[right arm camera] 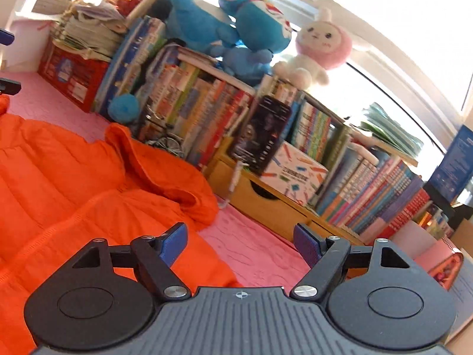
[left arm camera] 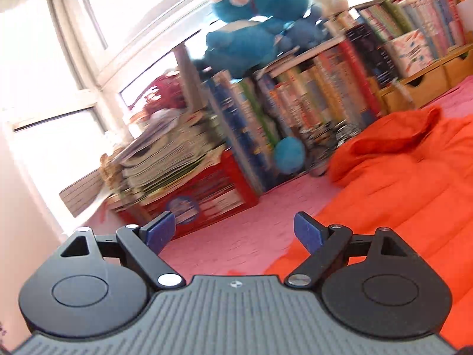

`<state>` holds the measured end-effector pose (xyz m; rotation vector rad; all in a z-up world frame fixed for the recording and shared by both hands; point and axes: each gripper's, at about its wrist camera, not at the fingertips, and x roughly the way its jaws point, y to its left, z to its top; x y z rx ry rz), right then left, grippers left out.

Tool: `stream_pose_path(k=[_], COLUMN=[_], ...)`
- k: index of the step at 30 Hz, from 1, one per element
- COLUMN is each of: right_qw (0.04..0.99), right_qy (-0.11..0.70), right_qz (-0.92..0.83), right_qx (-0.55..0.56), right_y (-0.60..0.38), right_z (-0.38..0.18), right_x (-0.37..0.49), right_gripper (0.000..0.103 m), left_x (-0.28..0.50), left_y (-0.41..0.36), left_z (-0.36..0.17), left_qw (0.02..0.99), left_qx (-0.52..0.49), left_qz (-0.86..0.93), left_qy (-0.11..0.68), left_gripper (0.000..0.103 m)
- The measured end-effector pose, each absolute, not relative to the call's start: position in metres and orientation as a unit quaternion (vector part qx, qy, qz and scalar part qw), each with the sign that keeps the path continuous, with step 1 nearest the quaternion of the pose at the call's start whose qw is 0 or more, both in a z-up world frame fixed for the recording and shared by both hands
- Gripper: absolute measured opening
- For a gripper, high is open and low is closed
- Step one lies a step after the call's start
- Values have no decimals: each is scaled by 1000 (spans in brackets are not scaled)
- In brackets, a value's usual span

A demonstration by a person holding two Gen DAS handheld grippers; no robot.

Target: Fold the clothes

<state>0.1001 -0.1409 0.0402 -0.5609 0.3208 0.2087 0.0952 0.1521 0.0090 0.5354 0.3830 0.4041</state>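
So your left gripper (left arm camera: pixel 235 227) is hanging above the pink mat (left arm camera: pixel 236 236), pointed only a little downward toward the clutter along the window wall, and its blue pads (left arm camera: pixel 307 232) are spread wide with nothing between them, just bare mat showing in the gap. The orange puffer jacket (left arm camera: pixel 414 183) lies flat on the mat off to that gripper's right side; its nearest edge runs under the right-hand finger in the left wrist view, but I can't tell if anything touches it, and it sure isn't pinched. The hood (left arm camera: pixel 393 142) is bunched up at the far end, near the row of books (left arm camera: pixel 310 100). Your right gripper (right arm camera: pixel 241 241) is in much the same pose: up off the mat, tilted slightly down, fingers spread wide and empty. From that camera the jacket sits on the left, quilted body spread out with the zipper line running across it, and its edge passes below the left pad (right arm camera: pixel 176 241), while the right pad is over plain mat. So the jacket lies between your two grippers, and neither has hold of it. The hood flops toward the wooden drawer unit (right arm camera: pixel 266 204) under the books. Up on the shelf tops are the blue plush toys (right arm camera: pixel 224 26) and the pink and white bunny plush (right arm camera: pixel 319 47), backlit by the window. Both views are a bit smeared, so fine details on the book spines are a no-go.
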Motion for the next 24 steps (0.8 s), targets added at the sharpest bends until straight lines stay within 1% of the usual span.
stream_pose_path(k=[3,5,7,9,11,12,14,16,18,20,23,24], right_qw=[927,916,907,901,898,899,903,910,920,926,927,926], right_qy=[143,139,145,155,174,182,196,207,221,235,229,224], right_qz=[174,207,235,250,254,248,229,209,187,179,187,192], right_qx=[-301,-314,-317,-318,-313,-311,-306,-292,-264,-237,-233,-234], right_y=[-52,2,49,84,108,113,112,103,92,84,83,83], right_z=[33,22,11,-1,-15,-20,-30,-34,-34,-35,-35,-35], right_x=[112,120,125,132,140,145,155,166,177,184,181,179], right_gripper=[78,77,77,74,73,73,73,77,87,91,91,91], left_x=[102,105,108,109,100,97,92,86,85,82,73,67], left_y=[239,278,300,312,319,322,329,337,336,331,329,328], left_z=[-11,-24,-37,-54,-66,-66,-64,-62,-59,-60,-60,-52], left_qw=[888,867,847,823,820,822,827,831,822,798,771,787], left_qx=[248,247,265,298,309,299,269,238,244,281,318,302], left_qz=[300,333,354,364,362,363,368,373,382,395,419,417], left_qy=[246,275,297,317,319,322,330,337,344,358,359,340], left_gripper=[87,87,85,85,77,74,74,76,76,76,75,75])
